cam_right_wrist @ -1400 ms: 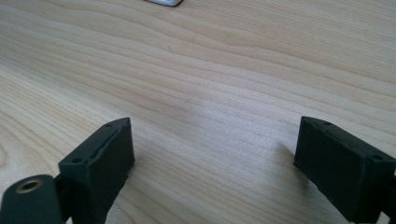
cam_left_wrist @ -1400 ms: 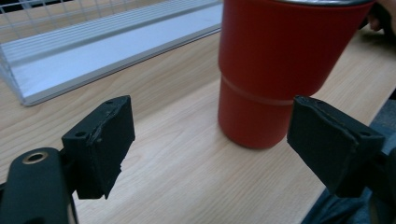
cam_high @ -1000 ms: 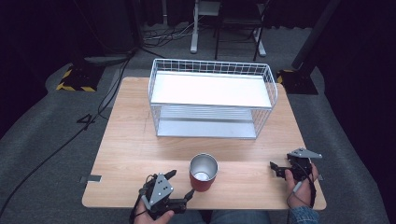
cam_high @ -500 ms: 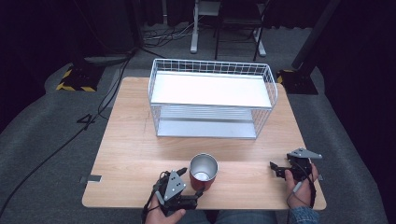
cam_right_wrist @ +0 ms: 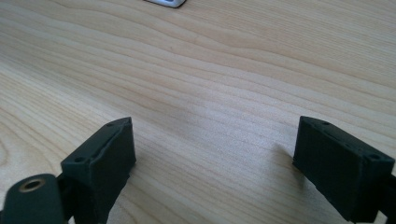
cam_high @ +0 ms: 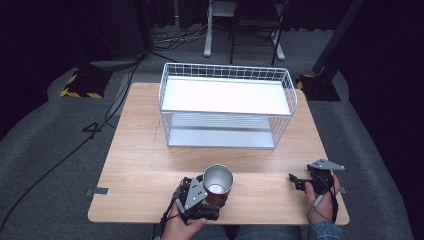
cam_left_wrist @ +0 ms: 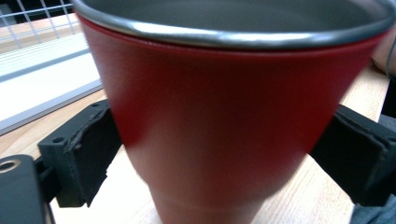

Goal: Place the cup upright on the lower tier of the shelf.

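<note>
A red cup with a metal rim and inside stands upright near the table's front edge. In the left gripper view the cup fills the gap between the two black jaws. My left gripper reaches around its lower half from the front left, jaws spread wide and close against both sides of the cup. At the front right my right gripper rests low over the wood, held by a hand. In its own view the right gripper is open with bare table between the jaws.
A white wire basket rack with a white shelf stands across the back half of the wooden table. Dark floor, cables and stands surround the table.
My left gripper has moved right and forward from beside the cup until its jaws stand on either side of it. The right gripper and the cup have stayed in place.
</note>
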Demonstrator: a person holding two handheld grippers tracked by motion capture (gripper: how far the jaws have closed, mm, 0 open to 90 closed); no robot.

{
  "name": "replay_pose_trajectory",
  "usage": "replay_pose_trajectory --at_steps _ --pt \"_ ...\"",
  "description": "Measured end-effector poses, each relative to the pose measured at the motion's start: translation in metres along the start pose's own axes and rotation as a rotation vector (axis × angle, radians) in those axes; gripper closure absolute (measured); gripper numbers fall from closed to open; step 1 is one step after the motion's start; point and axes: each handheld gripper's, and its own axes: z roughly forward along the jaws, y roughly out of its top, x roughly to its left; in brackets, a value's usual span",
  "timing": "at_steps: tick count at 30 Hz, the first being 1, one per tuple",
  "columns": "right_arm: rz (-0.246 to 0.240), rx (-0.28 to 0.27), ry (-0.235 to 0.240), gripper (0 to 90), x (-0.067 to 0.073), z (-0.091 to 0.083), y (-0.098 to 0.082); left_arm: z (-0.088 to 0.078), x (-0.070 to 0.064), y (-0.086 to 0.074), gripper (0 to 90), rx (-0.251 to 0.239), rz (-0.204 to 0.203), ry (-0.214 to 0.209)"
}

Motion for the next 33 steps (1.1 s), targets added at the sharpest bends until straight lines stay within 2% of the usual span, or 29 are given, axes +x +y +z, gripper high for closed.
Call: replay_pose_trajectory --at_steps 3,10,19,30,33 --pt "0.000 0.000 0.000 12.8 0.000 0.000 0.000 0.009 0.001 -0.001 5.6 0.019 0.005 -0.004" --pt "-0.002 -0.001 -0.001 12.8 0.000 0.000 0.000 0.015 0.003 -0.004 6.3 0.046 0.000 -0.020" --pt "-0.002 -0.001 -0.001 12.9 0.000 0.000 0.000 0.015 0.002 -0.003 8.0 0.060 0.001 -0.018" --pt "-0.003 -0.001 -0.001 12.9 0.000 0.000 0.000 0.014 0.005 -0.001 8.4 0.063 -0.037 -0.033" --pt "-0.003 -0.001 -0.001 12.9 0.000 0.000 0.000 0.014 0.006 0.000 8.4 0.069 -0.037 -0.036"
